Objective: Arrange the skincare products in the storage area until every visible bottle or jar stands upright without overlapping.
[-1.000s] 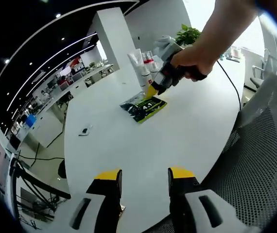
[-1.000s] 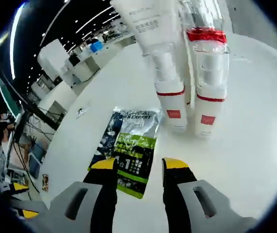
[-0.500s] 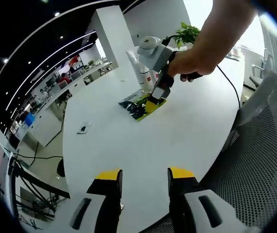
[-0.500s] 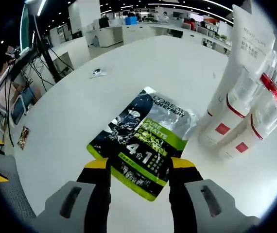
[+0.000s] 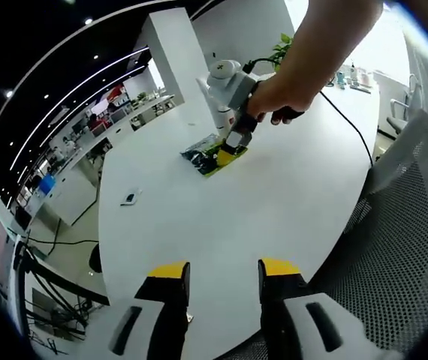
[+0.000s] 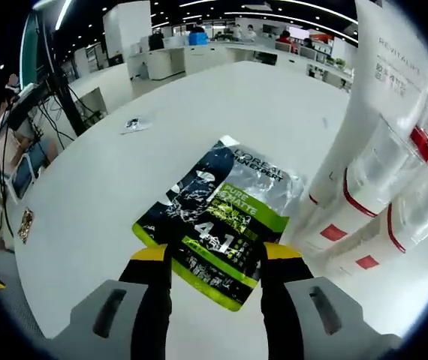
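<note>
Step in hand: approach to the flat sachet [image 6: 218, 221], which lies on the table [image 6: 124, 172] just beside the upright bottles [image 6: 368, 217]. The right gripper [image 6: 208, 259] has its jaws apart, straddling the sachet's near edge. The left gripper [image 5: 215, 274] waits, jaws apart, near the table edge. Next move probably: close on the sachet without knocking the bottles; open table lies on the far side.

sachets: 1 [image 6: 221, 217] | upright bottles: 2 [image 6: 357, 202] | tubes: 1 [image 6: 383, 67]
</note>
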`<action>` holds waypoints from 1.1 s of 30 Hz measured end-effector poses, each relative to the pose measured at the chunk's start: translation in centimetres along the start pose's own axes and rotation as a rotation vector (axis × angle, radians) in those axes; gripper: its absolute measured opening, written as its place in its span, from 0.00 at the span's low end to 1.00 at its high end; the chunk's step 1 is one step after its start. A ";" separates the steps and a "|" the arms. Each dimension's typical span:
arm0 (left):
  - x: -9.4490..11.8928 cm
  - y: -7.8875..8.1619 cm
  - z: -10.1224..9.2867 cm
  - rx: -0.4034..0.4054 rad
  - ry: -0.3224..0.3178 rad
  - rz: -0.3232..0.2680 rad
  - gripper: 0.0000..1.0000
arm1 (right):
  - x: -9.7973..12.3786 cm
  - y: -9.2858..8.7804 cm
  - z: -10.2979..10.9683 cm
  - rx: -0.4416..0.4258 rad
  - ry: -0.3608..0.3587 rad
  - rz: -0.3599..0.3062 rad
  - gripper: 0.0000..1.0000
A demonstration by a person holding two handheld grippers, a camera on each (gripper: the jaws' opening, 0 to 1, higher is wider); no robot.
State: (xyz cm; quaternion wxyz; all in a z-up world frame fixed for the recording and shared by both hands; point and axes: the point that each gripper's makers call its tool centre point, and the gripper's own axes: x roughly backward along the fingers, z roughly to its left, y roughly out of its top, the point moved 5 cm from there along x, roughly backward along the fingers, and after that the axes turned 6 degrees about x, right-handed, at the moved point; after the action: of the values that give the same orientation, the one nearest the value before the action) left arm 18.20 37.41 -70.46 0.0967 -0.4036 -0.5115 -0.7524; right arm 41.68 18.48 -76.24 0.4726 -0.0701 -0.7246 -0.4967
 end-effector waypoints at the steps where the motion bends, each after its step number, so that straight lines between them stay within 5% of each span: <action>1: 0.0 0.0 0.0 0.000 0.000 -0.002 0.37 | 0.0 0.0 -0.1 0.001 0.004 0.000 0.45; 4: 0.0 0.0 0.0 -0.001 -0.003 0.004 0.36 | -0.2 0.3 -0.8 -0.047 0.004 -0.009 0.43; 6: 0.1 0.0 0.1 0.001 0.002 0.002 0.36 | 0.4 0.9 0.0 -0.239 0.050 -0.057 0.43; 8: 0.1 0.0 0.2 0.006 0.006 0.001 0.36 | 1.1 1.9 -0.3 -0.195 0.041 -0.159 0.43; 13: 0.1 0.0 0.4 0.009 0.013 0.008 0.36 | 3.7 3.1 3.2 -0.126 0.167 -0.221 0.44; 25: -0.4 -0.9 0.1 -0.014 -0.014 0.088 0.40 | 11.9 -3.3 12.7 -0.147 0.478 -0.156 0.40; 29: -0.5 -1.0 0.8 -0.028 -0.037 0.136 0.41 | 15.1 -4.8 13.5 -0.031 0.495 -0.163 0.38; 33: -0.8 -0.4 3.2 -0.149 -0.102 0.178 0.42 | 17.9 -6.2 13.6 -0.013 0.501 -0.180 0.38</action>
State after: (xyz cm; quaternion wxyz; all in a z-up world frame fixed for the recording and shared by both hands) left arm 20.13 40.12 -70.81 0.1066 -0.4911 -0.4206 -0.7554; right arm 20.04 19.52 -67.55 0.5907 0.1168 -0.5850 -0.5434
